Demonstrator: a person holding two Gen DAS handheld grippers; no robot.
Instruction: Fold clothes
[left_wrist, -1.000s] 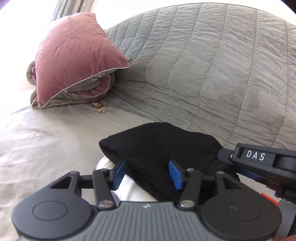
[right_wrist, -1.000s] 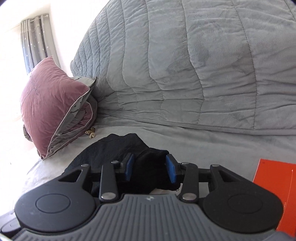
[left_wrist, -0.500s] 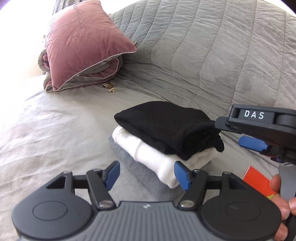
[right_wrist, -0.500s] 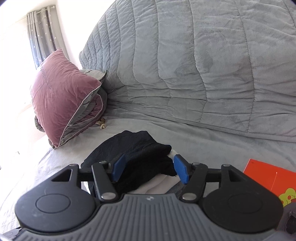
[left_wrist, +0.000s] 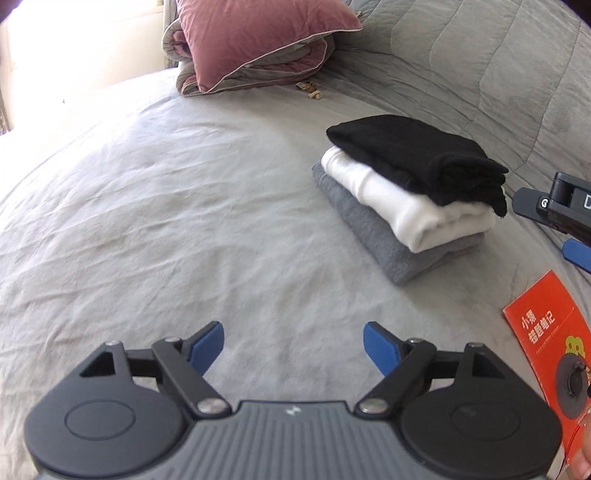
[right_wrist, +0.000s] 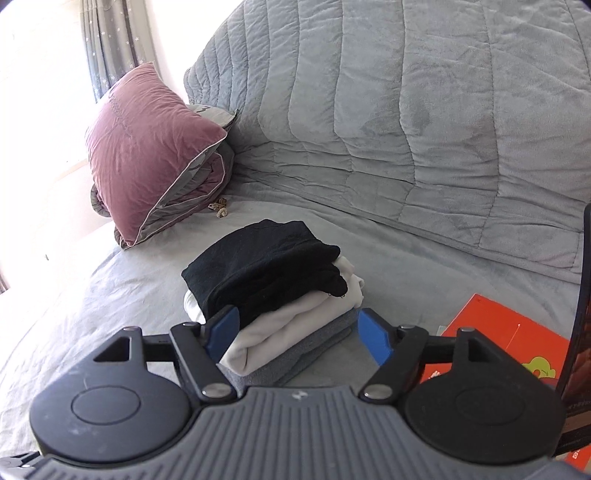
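- The left gripper (left_wrist: 293, 341) was seen nearest in its own view, its blue pads spread wide over bare sheet with nothing held between them; the grey bed sheet (left_wrist: 147, 221) beneath it was lightly wrinkled.
- The right gripper (right_wrist: 297, 332) was likewise found wide open and empty; it was pointed at the near end of the stack, whose lower layers showed in the gap between its pads, though whether a pad touched the cloth could not be told.
- The clothes were found already folded and piled just beyond: a grey garment (left_wrist: 373, 236) at the bottom, a white garment (left_wrist: 402, 206) on it, and a black garment (left_wrist: 413, 155) on top; the pile lay right of the left gripper, well apart from it.
- An orange booklet (left_wrist: 543, 332) was seen flat on the sheet, to the near right of the stack.
- Farther off, a small tan object (left_wrist: 310, 90) lay on the sheet, and a mauve pillow (left_wrist: 258, 33) was propped on a folded quilt at the far left; a quilted grey cover (right_wrist: 406, 110) rose behind everything.
- A risk was judged to lie at the black garment's right end, where loose cloth hung over the white layer; were it brushed or snagged by the right gripper's pads, the top fold could be dragged open or the soft pile toppled.
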